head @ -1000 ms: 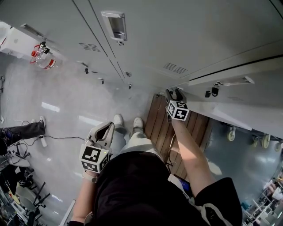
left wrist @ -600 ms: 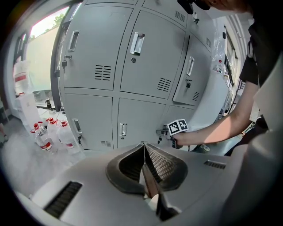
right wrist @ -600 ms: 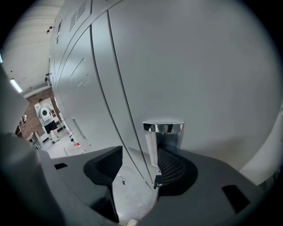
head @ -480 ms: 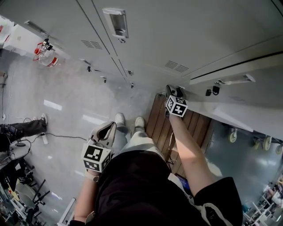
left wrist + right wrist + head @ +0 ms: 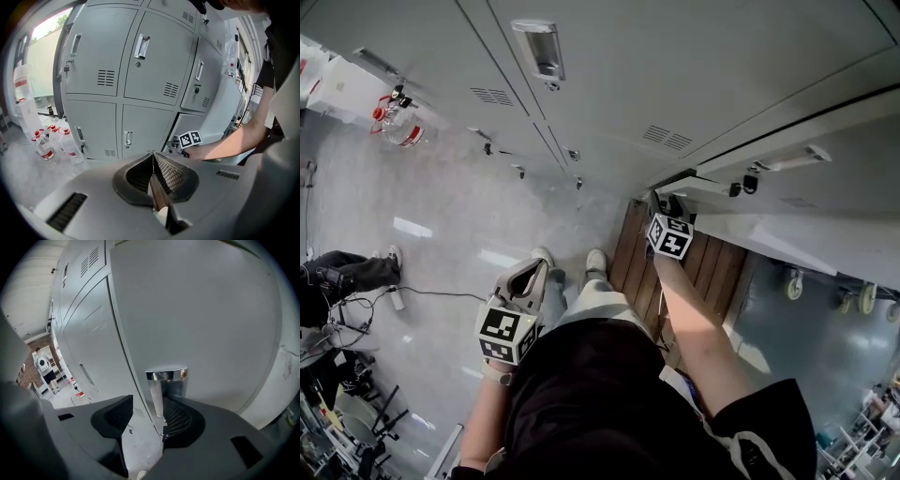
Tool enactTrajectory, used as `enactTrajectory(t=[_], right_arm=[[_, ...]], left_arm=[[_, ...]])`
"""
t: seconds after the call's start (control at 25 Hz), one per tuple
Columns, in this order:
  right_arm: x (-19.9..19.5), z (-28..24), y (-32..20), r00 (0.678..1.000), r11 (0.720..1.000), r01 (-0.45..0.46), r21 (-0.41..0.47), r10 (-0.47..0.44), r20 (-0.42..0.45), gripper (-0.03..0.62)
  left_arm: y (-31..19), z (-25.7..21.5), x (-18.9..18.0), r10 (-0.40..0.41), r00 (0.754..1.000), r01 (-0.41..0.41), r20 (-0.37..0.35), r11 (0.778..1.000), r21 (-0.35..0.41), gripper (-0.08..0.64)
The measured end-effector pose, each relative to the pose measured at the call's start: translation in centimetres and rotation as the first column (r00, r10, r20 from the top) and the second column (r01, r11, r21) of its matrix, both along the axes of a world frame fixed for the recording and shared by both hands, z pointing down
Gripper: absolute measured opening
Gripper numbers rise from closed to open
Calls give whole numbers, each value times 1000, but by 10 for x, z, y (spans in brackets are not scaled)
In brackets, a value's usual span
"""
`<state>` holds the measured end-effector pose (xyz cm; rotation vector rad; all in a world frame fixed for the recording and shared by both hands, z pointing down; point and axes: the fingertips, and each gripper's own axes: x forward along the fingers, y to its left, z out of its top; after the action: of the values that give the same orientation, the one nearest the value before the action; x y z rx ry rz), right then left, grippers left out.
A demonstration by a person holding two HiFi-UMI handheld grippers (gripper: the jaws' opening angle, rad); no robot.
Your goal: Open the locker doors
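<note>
**While Jaws Straddle the Door Edge: Slip Hazards**

Although the right gripper [image 5: 147, 403] has its jaws on either side of the free edge of a lower door [image 5: 201, 319], no clamp is made. The jaws have just been closing, yet a clear gap shows at the left-hand jaw. The chrome handle [image 5: 166, 378] sits just behind the other jaw; whether that pad touches the edge cannot be settled from this angle. The head view shows this door slightly ajar, low in the bank, near the person's right leg [image 5: 600, 291]. The left gripper [image 5: 153, 155] hangs well apart from the lockers, jaws pressed together with nothing between them. The other doors [image 5: 154, 61] are all closed, so most of the task is judged outstanding.

Hazards from this state:

1. Slip-off. Pulling before the pads seat on the edge would likely let the thin sheet slide out, and the door could swing back.
2. Handle fouling. If the jaws close off-line, one may land on the handle instead of the edge and give a skewed, weak hold.
3. Obstructed swing. A slat board [image 5: 633, 248] lies on the floor below the door, and the leg stands near its arc; either may stop the door short.
</note>
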<state>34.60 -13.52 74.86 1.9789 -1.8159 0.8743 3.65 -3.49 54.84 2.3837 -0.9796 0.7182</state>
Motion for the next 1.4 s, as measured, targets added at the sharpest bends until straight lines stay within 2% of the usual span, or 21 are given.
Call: enactTrajectory(t=[0.24,0.56,0.92,1.16,1.4], right_arm=[[3,1,29,999,998,-49,-29,49,-5,160],[0,1,68,996,996,-82,-48,81,-27,160],[3,2,132,985,982,-169,-81,168,-28,156],[11,3,175,973,969,-232,-83,231,-27,129],[31,5,219,948,944,-319,-85,318,-30,107]], left_arm=[[-4,-4,9,57,998,-56,-23,998,12,20],[-6,-6,16,162,986,-161,-46,987,20,20],[7,-10,34,307,950,-306,-58,952,26,20],[19,-7,54,408,911,-408,-61,913,20,20],[34,-6,77,486,872,-485,-61,874,18,20]])
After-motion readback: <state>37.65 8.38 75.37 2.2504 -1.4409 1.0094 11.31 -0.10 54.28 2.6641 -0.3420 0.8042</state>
